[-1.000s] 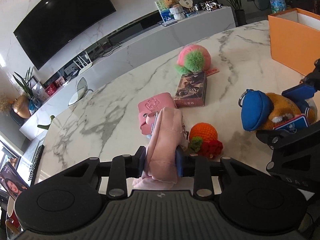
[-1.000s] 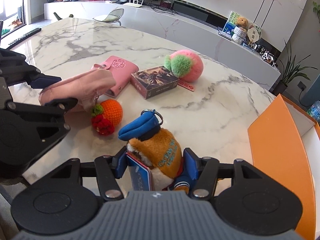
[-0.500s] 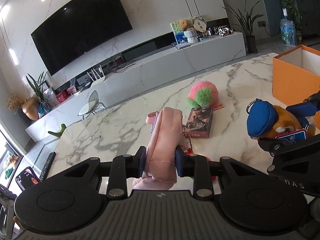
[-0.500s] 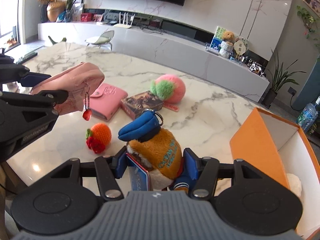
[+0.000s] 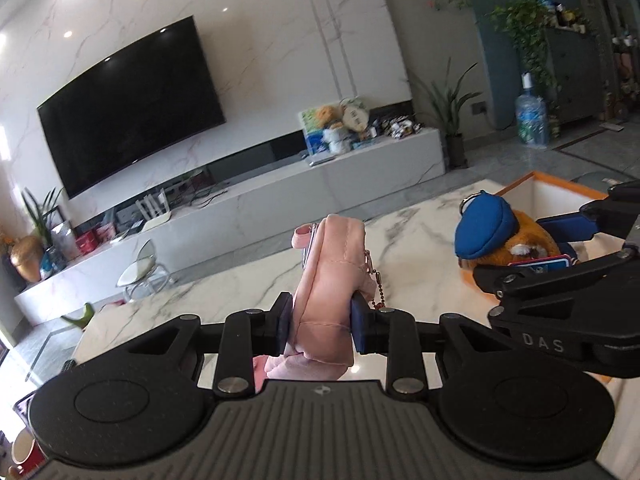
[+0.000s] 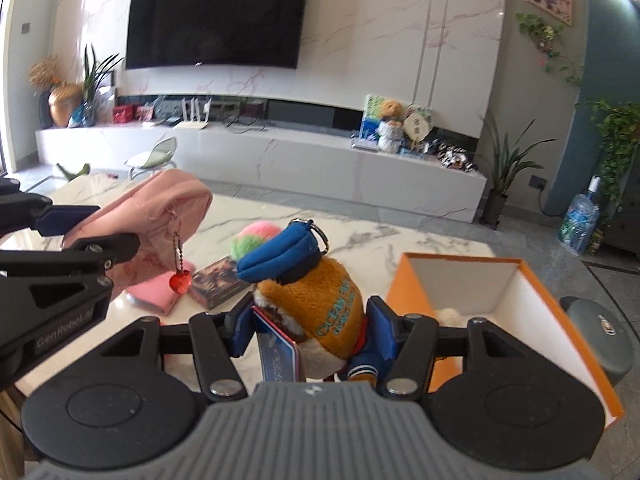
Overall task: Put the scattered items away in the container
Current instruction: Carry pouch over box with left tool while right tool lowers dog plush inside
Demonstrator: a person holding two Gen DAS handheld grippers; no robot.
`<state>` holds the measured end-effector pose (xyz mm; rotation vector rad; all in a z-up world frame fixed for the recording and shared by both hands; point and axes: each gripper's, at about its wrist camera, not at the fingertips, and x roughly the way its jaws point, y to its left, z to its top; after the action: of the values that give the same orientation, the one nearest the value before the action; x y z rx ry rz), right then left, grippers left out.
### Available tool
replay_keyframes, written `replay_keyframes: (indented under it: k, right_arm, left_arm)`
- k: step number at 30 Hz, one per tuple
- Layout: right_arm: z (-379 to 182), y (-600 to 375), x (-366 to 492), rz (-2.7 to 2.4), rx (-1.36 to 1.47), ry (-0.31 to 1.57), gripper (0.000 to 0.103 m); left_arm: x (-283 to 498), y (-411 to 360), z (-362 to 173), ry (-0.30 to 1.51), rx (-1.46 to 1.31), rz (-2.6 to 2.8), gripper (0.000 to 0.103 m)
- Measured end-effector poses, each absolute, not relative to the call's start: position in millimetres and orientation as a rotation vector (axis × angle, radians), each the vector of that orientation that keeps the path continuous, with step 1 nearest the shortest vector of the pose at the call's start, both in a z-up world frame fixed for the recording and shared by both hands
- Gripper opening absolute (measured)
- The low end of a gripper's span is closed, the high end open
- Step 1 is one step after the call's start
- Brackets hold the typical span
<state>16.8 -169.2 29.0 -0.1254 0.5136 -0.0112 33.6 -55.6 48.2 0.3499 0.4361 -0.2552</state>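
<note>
- Pink quilted fabric pouch clamped in left gripper fingers; its red heart charm could snag the orange cardboard box.
- Right gripper fingers squeeze brown plush toy; might slip.

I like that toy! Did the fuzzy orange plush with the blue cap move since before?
Yes. The fuzzy orange plush with the blue cap went up off the marble table, toward the orange box.

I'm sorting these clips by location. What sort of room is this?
Most likely a home living room: a large wall-mounted TV above a long white marble media console, potted plants beside it, and a marble-topped table holding the toys and the orange box.
</note>
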Motion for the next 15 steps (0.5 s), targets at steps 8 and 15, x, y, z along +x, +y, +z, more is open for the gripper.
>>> replay_keyframes:
  k: [8, 15]
  right_arm:
    - [47, -227, -7, -0.141, -0.094, 0.462, 0.061]
    - [49, -275, -20, -0.236, -0.072, 0.463, 0.061]
  left_arm:
    - [26, -110, 62, 0.392, 0.304, -0.402, 0.034]
    - [24, -159, 66, 0.368, 0.276, -0.531, 0.034]
